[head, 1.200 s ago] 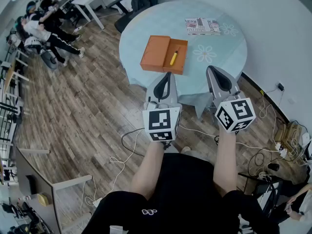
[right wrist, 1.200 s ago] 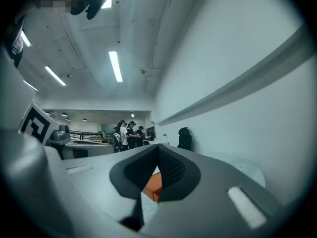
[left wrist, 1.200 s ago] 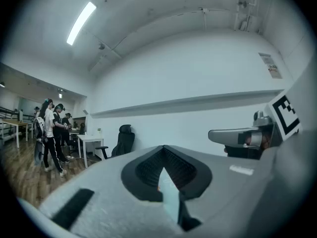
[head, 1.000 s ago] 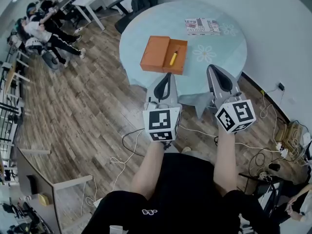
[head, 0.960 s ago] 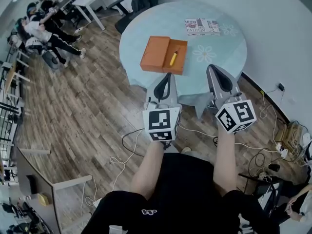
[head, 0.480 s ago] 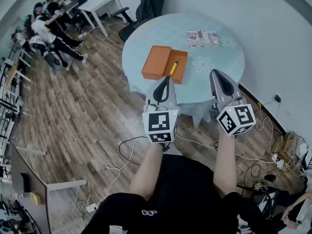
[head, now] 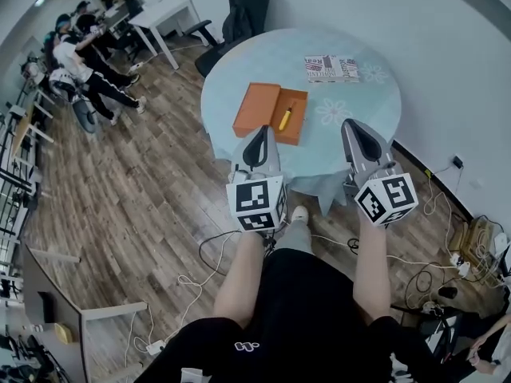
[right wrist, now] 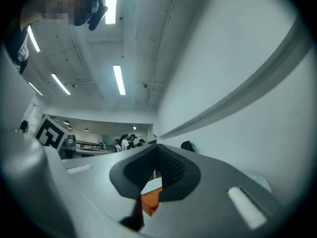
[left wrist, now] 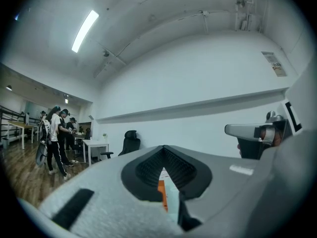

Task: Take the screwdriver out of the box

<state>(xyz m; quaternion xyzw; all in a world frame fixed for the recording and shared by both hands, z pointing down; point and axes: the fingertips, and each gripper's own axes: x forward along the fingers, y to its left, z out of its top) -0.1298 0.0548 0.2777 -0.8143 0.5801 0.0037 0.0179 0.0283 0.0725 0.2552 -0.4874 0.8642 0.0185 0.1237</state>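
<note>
An open orange box [head: 270,111] lies on the round, pale blue table [head: 351,102]. A yellow screwdriver [head: 285,116] rests in its right half. My left gripper [head: 259,131] hangs shut and empty over the table's near edge, just short of the box. The right gripper [head: 352,124] is shut too, holding nothing, and hovers to the right of the box. In the left gripper view the jaws [left wrist: 163,147] meet, with a sliver of the orange box [left wrist: 161,192] showing through the gap beneath. The right gripper view shows closed jaws [right wrist: 157,146] and the box [right wrist: 150,201] below them.
A patterned book [head: 330,67] lies at the table's far side. A black office chair [head: 242,6] and a white desk [head: 164,18] stand behind the table. Several people [head: 80,62] are at far left. Cables [head: 209,250] trail over the wooden floor.
The person has stepped closer to the table, and a shoe now shows on the floor. The left gripper has edged forward toward the box. Both grippers stay shut.
</note>
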